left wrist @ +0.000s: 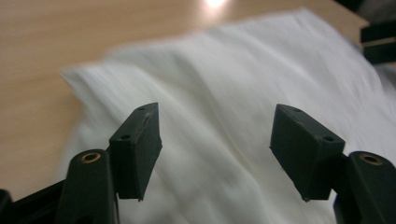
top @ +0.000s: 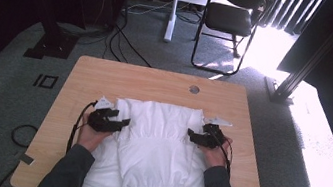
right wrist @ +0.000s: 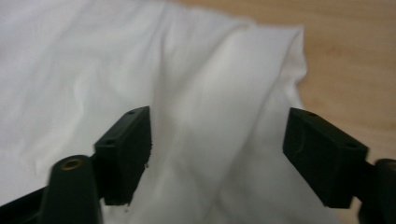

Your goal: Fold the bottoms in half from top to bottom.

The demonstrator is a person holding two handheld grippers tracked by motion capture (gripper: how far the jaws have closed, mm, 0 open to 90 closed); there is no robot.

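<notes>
A white garment (top: pixel 156 145) lies folded on the wooden table (top: pixel 96 77), its elastic cuff toward the near edge. My left gripper (top: pixel 122 123) hovers at the garment's left side, my right gripper (top: pixel 192 135) at its right side. In the left gripper view the jaws of the left gripper (left wrist: pixel 215 149) stand wide apart above the white cloth (left wrist: pixel 243 84), nothing between the pads. The right gripper (right wrist: pixel 217 156) likewise stands open over the cloth (right wrist: pixel 93 70), just inside its folded edge.
A round hole (top: pixel 194 89) sits in the table's far side. Beyond the table stand a black chair (top: pixel 229 20) and a white desk leg (top: pixel 172 8); cables (top: pixel 122 41) trail over the grey carpet. Bare wood borders the garment left and right.
</notes>
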